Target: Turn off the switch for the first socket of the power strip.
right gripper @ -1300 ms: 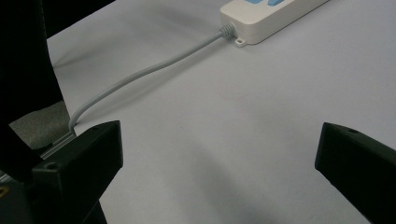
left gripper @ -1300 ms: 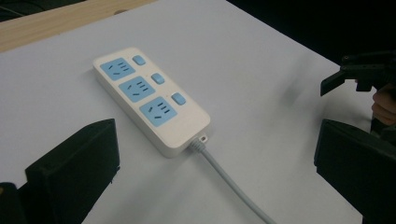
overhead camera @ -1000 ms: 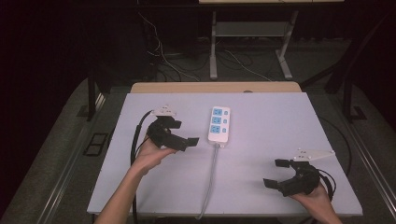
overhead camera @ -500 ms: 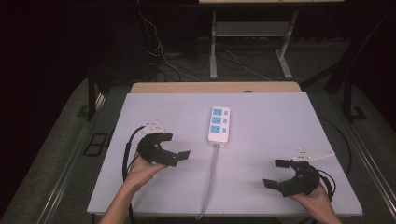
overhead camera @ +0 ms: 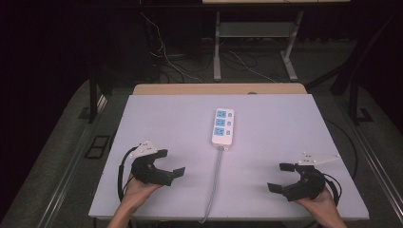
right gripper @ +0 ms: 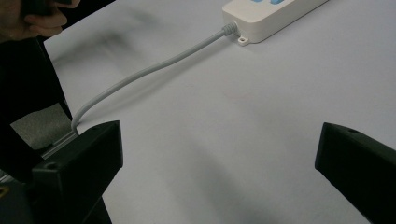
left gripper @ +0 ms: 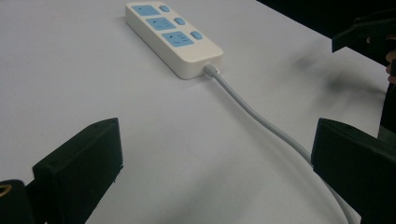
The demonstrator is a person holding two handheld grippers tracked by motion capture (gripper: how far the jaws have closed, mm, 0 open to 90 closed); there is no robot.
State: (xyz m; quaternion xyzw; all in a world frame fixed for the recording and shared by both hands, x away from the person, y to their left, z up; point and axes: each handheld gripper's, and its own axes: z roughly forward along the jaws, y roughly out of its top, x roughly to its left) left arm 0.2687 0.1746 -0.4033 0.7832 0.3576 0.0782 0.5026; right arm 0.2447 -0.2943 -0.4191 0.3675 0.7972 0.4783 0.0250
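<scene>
At the lower left of the high view, the left gripper (overhead camera: pixel 170 164) rests on the pale grey worktop (overhead camera: pixel 285 128), its black jaws spread wide and grasping nothing. In the centre lies a white plastic power strip with three blue sockets (overhead camera: pixel 223 126); its grey cable (overhead camera: pixel 215 180) runs down to the worktop's near edge. At the lower right, the right gripper (overhead camera: pixel 281 177) sits with jaws likewise parted and empty, well apart from the strip.
</scene>
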